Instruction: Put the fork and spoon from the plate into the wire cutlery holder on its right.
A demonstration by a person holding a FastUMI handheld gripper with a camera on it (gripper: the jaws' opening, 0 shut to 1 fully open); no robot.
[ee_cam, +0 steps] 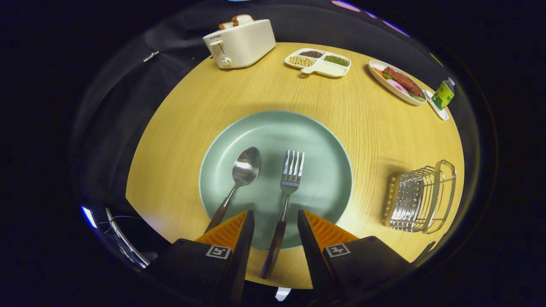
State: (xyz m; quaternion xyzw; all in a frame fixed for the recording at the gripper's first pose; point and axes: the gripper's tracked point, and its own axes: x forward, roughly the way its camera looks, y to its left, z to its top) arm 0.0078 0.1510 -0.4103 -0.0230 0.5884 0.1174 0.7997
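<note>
Tongs [275, 221]: open, fingers spread, gripping nothing; they hang low over the near rim of the plate, pointing across it toward the far side of the table.
Table [375, 128]: round, pale wood; carries everything below.
Plate [324, 140]: large, pale green, straight ahead of the tongs, its near edge passing under the fingertips.
Wire cutlery holder [420, 198]: well off to the right of the tongs, on the table beside the plate and apart from it, lying open toward the right.
Fork [285, 200]: on the plate, tines pointing away, dark handle running back between the two fingers and past the plate's near rim; long axis nearly in line with the tongs, tilted slightly, neither finger seems to touch it.
Spoon [239, 179]: on the plate left of the fork, bowl away, handle slanting back toward the left finger and passing behind its tip.
Key relation: the fork handle already sits in the gap, so it looks like the likelier first pick; closing should catch it across its width.
Next leg, by judgement: lift, then carry rightward to the holder.
Risk: a thin, smooth handle may pivot or slip when pinched near its end.
</note>
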